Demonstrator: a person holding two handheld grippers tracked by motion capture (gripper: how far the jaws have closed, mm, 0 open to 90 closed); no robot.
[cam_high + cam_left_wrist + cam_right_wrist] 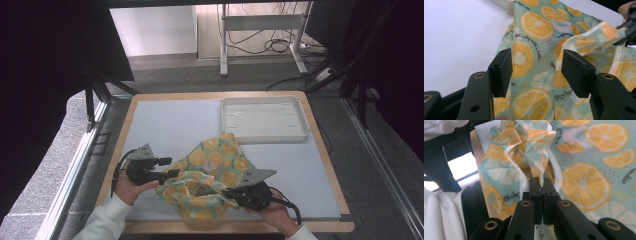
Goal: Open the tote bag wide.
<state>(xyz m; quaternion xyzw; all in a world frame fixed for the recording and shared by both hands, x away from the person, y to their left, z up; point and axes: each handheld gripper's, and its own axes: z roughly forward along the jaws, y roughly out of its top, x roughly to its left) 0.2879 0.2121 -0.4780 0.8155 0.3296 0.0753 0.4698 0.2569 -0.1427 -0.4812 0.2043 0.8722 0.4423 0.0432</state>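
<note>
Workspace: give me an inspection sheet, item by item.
Surface: pale mat on a wood-edged table.
Job's things: orange-slice print cloth, crumpled at the near edge.
Clutter: empty white tray at the far right.
Grippers: left gripper open, cloth between its jaws, unpressed; right gripper shut on a cloth fold.
Cables: a black one trails from each gripper; more on the floor beyond.
Surroundings: grey carpet, white frame legs, dark curtains.

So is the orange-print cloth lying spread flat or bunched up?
Bunched up: the cloth lies crumpled in folds, one edge pinched in the right tool.
</note>
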